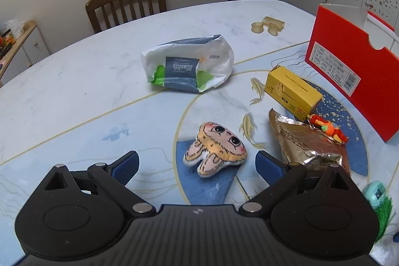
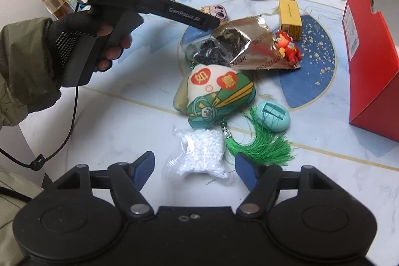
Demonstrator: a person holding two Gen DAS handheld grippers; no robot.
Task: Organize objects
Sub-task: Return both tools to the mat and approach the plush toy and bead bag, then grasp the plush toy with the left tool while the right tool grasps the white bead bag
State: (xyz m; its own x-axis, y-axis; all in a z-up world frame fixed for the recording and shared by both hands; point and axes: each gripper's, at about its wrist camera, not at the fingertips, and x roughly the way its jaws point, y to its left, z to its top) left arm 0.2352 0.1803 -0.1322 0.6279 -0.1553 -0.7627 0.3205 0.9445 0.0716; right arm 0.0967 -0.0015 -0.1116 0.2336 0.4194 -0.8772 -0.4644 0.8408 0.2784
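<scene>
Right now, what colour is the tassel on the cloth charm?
Green. The tassel shows best in the right wrist view, hanging off the charm.

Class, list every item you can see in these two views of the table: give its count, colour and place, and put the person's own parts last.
Table: one, marbled white and blue.
Red box: one, open, right edge.
Tissue pack: one, white and grey, far centre.
Yellow carton: one, beside box.
Foil bag: one, silver, centre.
Red figurine: one, on foil bag.
Rabbit plush: one, pink, between left tongs.
Green pouch: one, tasselled, centre.
Bead bag: one, white, before right tongs.
Teal case: one.
Rings: three, beige, far side.
Chair: one, brown.
Left tongs: open.
Right tongs: open.
Left hand: gloved.
</scene>
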